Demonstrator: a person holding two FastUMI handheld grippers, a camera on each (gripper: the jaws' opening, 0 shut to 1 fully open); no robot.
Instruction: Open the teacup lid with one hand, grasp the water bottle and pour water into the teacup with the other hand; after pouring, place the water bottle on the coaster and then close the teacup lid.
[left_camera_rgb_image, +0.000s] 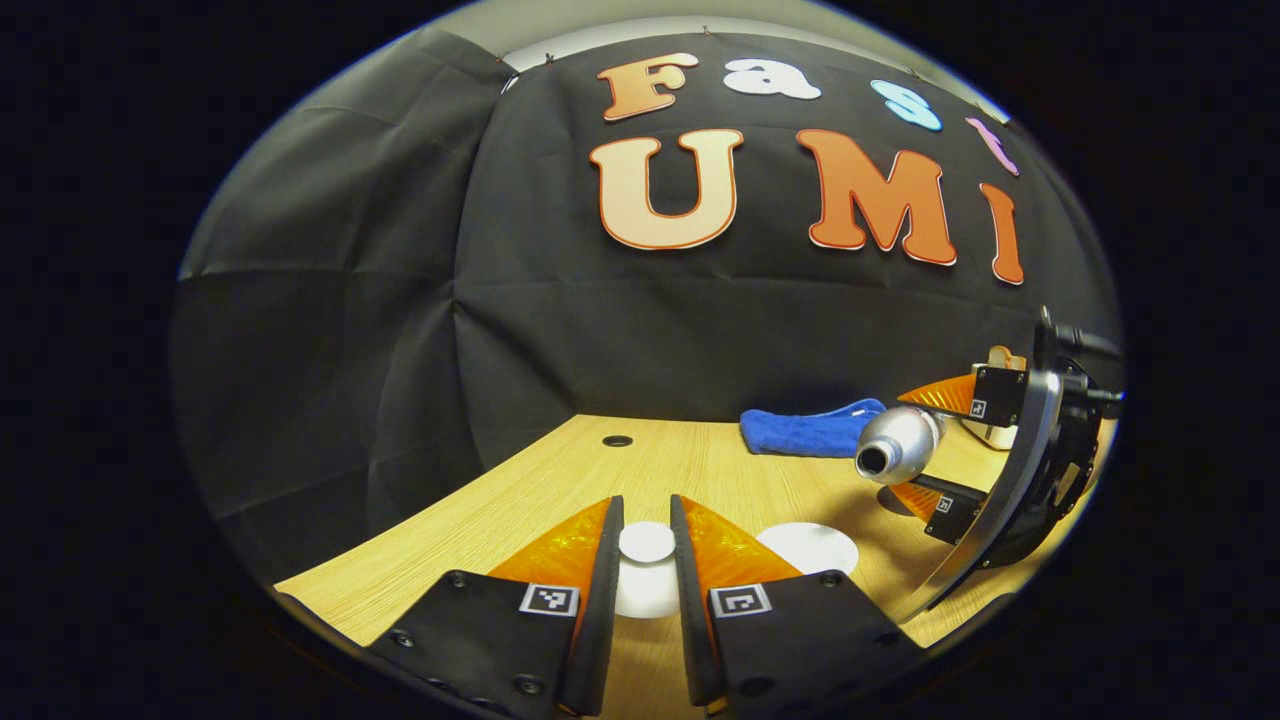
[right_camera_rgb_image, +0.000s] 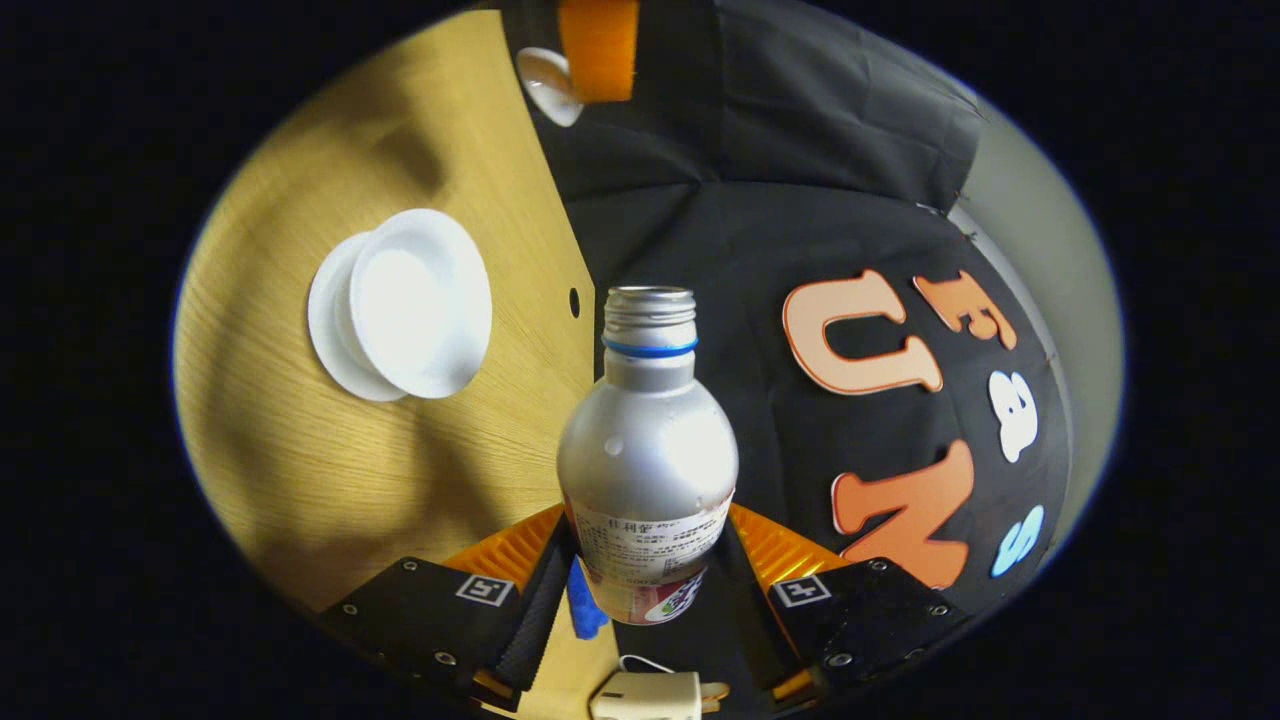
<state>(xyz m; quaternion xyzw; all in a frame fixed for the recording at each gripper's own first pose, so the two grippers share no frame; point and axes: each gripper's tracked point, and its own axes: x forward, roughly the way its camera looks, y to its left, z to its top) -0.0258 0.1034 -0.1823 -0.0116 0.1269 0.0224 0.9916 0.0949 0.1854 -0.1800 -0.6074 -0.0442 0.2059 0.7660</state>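
The left tongs (left_camera_rgb_image: 647, 540) pinch the teacup lid (left_camera_rgb_image: 646, 541), lifted off. The right tongs (right_camera_rgb_image: 648, 560) clamp the tipped water bottle (right_camera_rgb_image: 648, 450), its mouth near the open teacup (right_camera_rgb_image: 420, 300). Pouring seems underway; setting the bottle on the coaster and closing the lid remain.

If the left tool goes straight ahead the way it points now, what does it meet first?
Most likely the black cloth wall. The left tool, shut on the white lid, points across the table, and nothing stands in that line, though depth is unclear.
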